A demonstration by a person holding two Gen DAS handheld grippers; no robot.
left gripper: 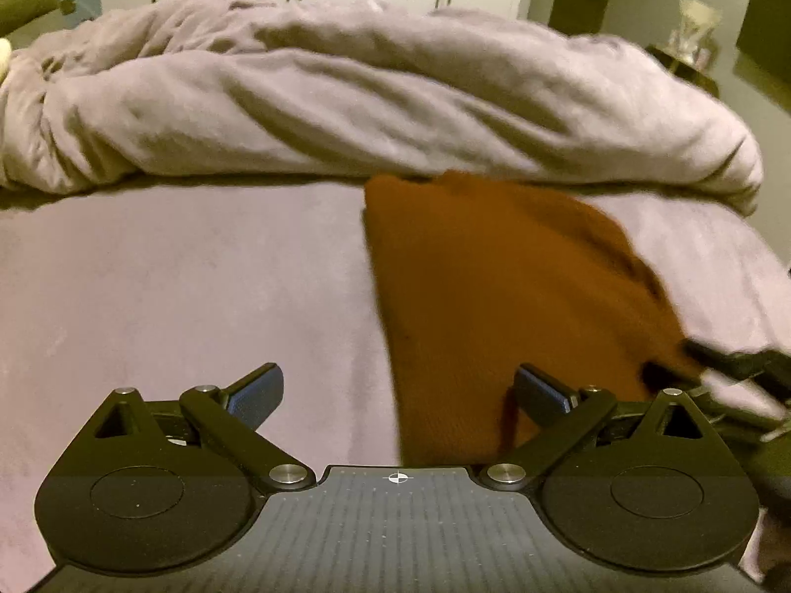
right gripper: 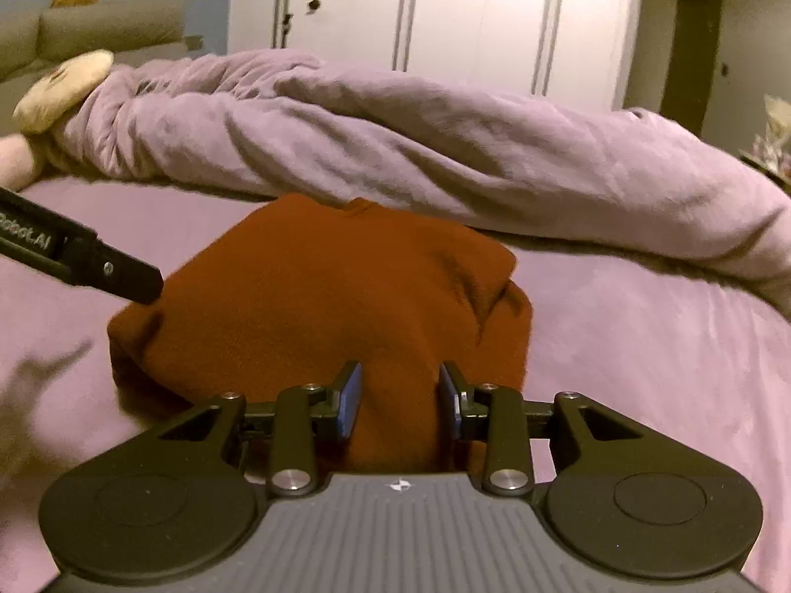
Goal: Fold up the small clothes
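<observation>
A rust-brown garment [left gripper: 494, 296] lies partly folded on the purple bed sheet [left gripper: 173, 296]. My left gripper [left gripper: 400, 390] is wide open and empty, hovering at the garment's near left edge. In the right wrist view the garment [right gripper: 321, 296] fills the middle. My right gripper [right gripper: 399, 395] is partly open, its jaws standing over the garment's near edge with cloth between them, not pinched. A finger of the left gripper [right gripper: 118, 276] shows at the garment's left corner. The right gripper shows blurred in the left wrist view [left gripper: 731, 360].
A bunched lilac duvet [left gripper: 371, 99] lies across the bed behind the garment. A plush toy [right gripper: 54, 94] sits at the far left. White wardrobe doors [right gripper: 445, 15] stand behind the bed. A side table [left gripper: 692, 59] is at the right.
</observation>
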